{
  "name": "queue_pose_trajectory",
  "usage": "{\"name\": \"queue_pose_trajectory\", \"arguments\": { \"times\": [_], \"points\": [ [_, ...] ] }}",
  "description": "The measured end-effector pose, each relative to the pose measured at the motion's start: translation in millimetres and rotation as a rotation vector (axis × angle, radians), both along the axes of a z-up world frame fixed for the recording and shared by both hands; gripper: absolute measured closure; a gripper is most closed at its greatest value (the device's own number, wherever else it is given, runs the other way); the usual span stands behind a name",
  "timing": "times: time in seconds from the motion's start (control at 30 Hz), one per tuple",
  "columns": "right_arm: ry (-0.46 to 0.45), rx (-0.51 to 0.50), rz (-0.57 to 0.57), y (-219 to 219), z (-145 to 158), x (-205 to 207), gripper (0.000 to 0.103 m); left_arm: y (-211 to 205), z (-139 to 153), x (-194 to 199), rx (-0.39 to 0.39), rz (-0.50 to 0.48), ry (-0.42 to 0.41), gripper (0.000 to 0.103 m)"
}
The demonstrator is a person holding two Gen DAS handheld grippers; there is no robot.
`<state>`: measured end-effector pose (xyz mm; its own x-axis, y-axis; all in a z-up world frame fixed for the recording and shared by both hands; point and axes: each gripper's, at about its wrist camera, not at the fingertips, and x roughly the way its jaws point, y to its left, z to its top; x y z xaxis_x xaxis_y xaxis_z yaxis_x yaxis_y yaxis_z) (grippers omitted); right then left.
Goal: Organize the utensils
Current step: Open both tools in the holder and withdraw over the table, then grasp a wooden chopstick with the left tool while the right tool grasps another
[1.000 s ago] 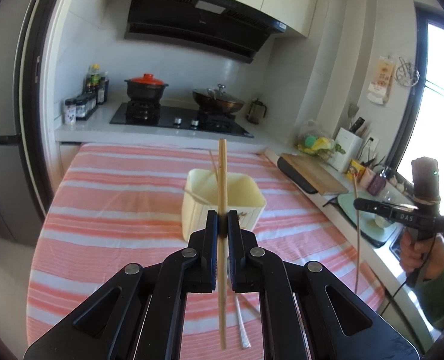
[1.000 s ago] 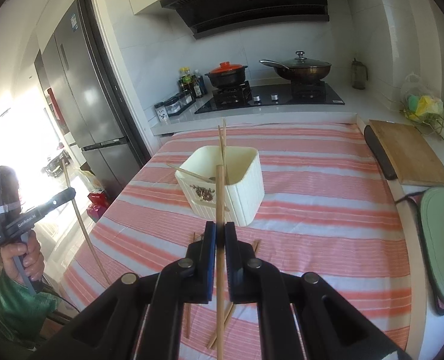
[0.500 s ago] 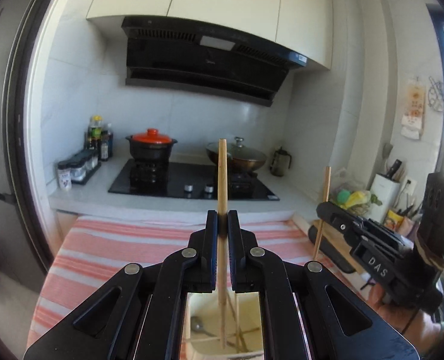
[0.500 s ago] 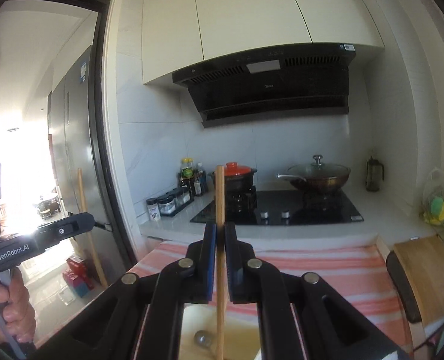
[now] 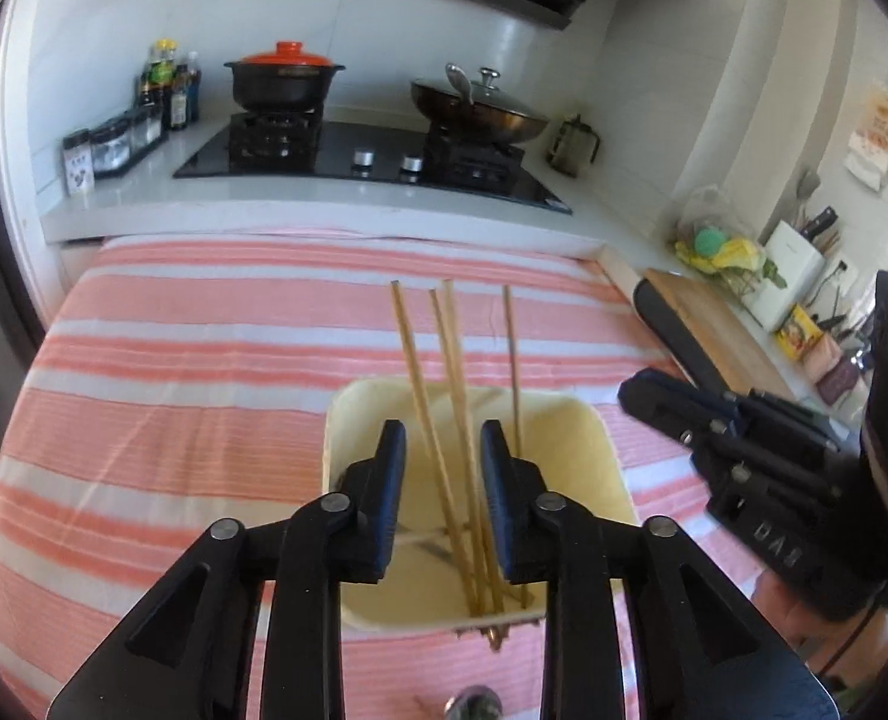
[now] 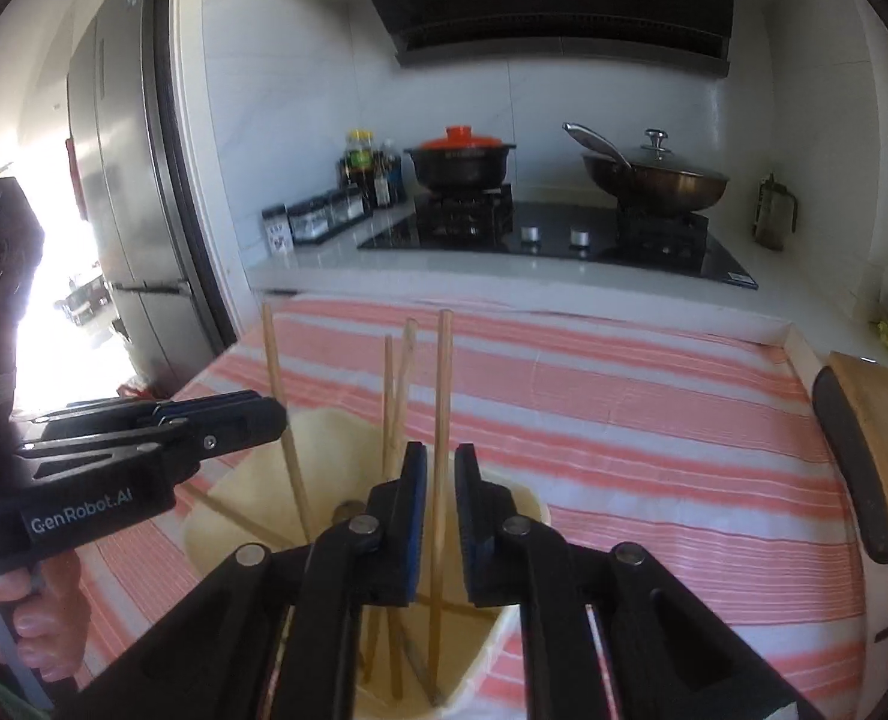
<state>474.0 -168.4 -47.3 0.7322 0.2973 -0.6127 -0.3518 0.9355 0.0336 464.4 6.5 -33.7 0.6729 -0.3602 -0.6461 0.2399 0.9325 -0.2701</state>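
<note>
Right, both hand-held grippers are hovering over the cream holder [image 5: 588,450] at lower centre of the left wrist view, and the chopsticks are in. The left hand-held gripper [image 5: 443,456] has its jaws spread wide, with chopsticks [image 5: 420,384] standing in the gap between them, touching neither pad as far as the picture shows. They lean against one another, tips down in the holder, tops fanning toward the middle of the frame.

Over in the right wrist view, the right hand-held gripper [image 6: 441,480] sits at lower centre, jaws parted a little, one chopstick [image 6: 443,396] upright in the gap. There seems to be a sliver of daylight on either side of it, so I judge it released, not pinched, though it is close. More sticks lean to its left in the same holder, and something round and metallic, maybe a spoon bowl, peeks just left of the jaws; too dim to be sure.

So where does that leave the job? Judging by this, a fair share is done: several chopsticks standing together in one container on the striped worktop [image 5: 192,360]. What's left is hard to call. At the very bottom edge of the left wrist view a blurred metallic thing and a brownish tip lie just outside the holder, so there may be stragglers on the cloth to gather.
</note>
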Motion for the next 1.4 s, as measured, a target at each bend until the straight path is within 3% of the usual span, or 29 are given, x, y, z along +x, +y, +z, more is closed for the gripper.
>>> {"name": "queue_pose_trajectory", "arguments": {
  "times": [0.07,0.13,0.2,0.27,0.33,0.43,0.6,0.67,0.73,0.9,1.03,1.1,1.17,1.2,1.4],
  "points": [
    [-0.011,-0.012,0.005,-9.0,34.8,-18.0,0.092,12.8,24.8,-25.1,0.009,-0.014,-0.025,0.044],
    [-0.034,0.002,0.03,-20.4,74.6,-45.2,0.086,29.7,51.1,-57.3,0.022,-0.016,-0.055,0.027],
    [-0.063,-0.01,0.02,-33.6,107.8,-83.6,0.046,46.6,71.0,-95.3,0.044,-0.035,-0.075,0.018],
    [-0.097,-0.011,0.012,-48.7,126.5,-125.9,0.038,59.1,77.7,-133.6,0.085,-0.059,-0.078,0.006],
    [-0.096,-0.029,0.008,-62.1,124.8,-164.3,0.038,65.5,68.7,-171.6,0.135,-0.078,-0.068,0.005],
    [-0.073,-0.064,-0.043,-77.6,83.2,-217.3,0.038,68.2,25.3,-220.2,0.159,-0.089,-0.017,0.004],
    [0.058,-0.06,-0.158,-86.8,-47.5,-288.4,0.038,57.7,-83.0,-270.6,0.051,-0.039,0.159,0.005],
    [0.126,-0.049,-0.21,-87.0,-92.3,-309.7,0.038,49.3,-108.7,-281.3,0.037,-0.009,0.19,0.006],
    [0.154,-0.035,-0.245,-84.3,-118.6,-327.3,0.038,39.9,-119.8,-286.0,0.023,0.019,0.193,0.006],
    [0.15,-0.023,-0.28,-86.6,-127.9,-340.3,0.038,11.7,-108.0,-283.4,0.032,0.026,0.126,0.009],
    [0.121,-0.024,-0.277,-87.5,-118.5,-335.1,0.04,-14.2,-102.8,-270.3,0.021,-0.019,0.113,0.021],
    [0.15,-0.005,-0.231,-82.1,-115.9,-324.5,0.058,-30.7,-108.5,-258.5,0.038,-0.043,0.131,0.03],
    [0.191,0.003,-0.191,-76.4,-118.3,-311.5,0.066,-47.3,-120.5,-243.7,0.048,-0.063,0.176,0.048],
    [0.201,0.009,-0.193,-76.2,-119.2,-306.6,0.07,-55.6,-127.3,-236.1,0.058,-0.069,0.202,0.051],
    [0.217,0.083,-0.224,-87.4,-123.1,-303.1,0.07,-90.5,-154.1,-217.5,0.243,-0.007,0.214,0.053]
  ]
}}
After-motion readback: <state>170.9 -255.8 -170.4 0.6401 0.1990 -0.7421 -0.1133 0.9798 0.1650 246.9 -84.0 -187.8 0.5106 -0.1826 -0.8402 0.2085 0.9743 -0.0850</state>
